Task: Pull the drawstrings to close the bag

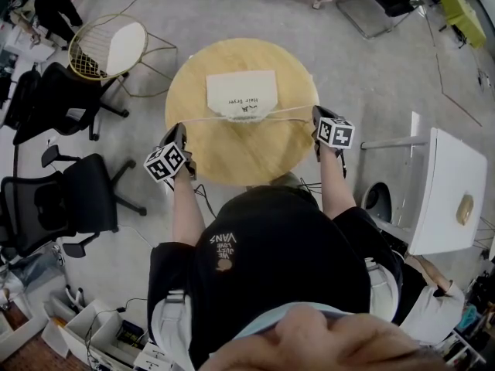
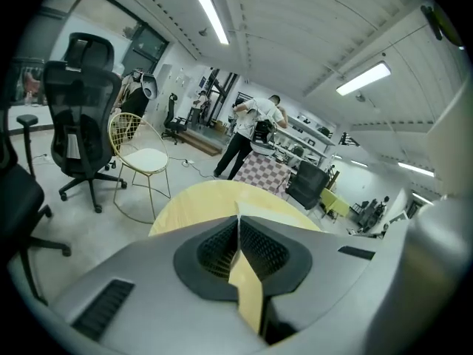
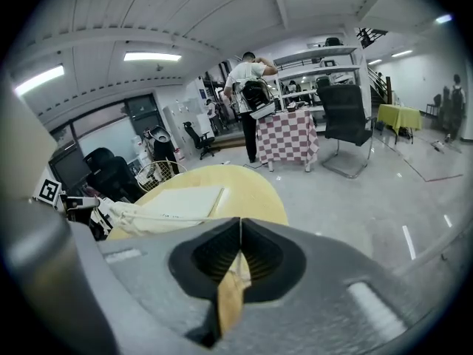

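Observation:
A white drawstring bag point(image 1: 241, 93) lies on the round wooden table point(image 1: 232, 157), its mouth gathered at the near edge. One white drawstring point(image 1: 205, 120) runs left to my left gripper point(image 1: 179, 131), the other drawstring point(image 1: 290, 112) runs right to my right gripper point(image 1: 317, 114). Both cords look taut. In the left gripper view the left gripper point(image 2: 238, 226) has its jaws together, with a thin white line at the seam. In the right gripper view the bag point(image 3: 174, 204) lies left of the right gripper point(image 3: 240, 231), and the cord point(image 3: 166, 217) leads into its shut jaws.
Black office chairs point(image 1: 73, 199) stand left of the table, with a gold wire chair point(image 1: 108, 49) behind them. A white side table point(image 1: 452, 192) stands at the right. A checkered table point(image 3: 288, 137) and a standing person point(image 3: 247, 98) are farther off.

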The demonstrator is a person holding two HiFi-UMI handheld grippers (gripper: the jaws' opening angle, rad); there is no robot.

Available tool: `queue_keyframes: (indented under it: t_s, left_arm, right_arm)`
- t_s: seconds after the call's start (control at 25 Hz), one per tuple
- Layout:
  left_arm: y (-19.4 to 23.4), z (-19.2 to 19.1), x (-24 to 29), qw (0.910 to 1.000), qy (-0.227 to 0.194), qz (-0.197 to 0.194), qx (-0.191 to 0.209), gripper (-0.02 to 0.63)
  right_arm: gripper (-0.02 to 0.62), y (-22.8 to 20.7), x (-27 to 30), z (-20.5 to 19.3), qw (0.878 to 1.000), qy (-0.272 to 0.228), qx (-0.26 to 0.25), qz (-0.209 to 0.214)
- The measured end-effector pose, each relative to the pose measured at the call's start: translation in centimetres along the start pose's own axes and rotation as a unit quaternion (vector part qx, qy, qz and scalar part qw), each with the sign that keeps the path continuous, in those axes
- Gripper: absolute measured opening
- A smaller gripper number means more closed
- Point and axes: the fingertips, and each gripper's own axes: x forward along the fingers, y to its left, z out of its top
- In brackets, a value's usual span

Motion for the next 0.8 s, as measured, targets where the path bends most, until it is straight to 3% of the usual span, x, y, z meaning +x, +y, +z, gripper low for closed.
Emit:
queue_keyframes:
  t_s: [0.8]
  left_arm:
    - [2.0, -4.5, 0.1, 0.9982, 0.049, 0.031, -0.014, 0.043]
  right_arm:
    - [0.009, -0.1, 0.7, -2.8, 1.0, 0.023, -0.005, -0.011]
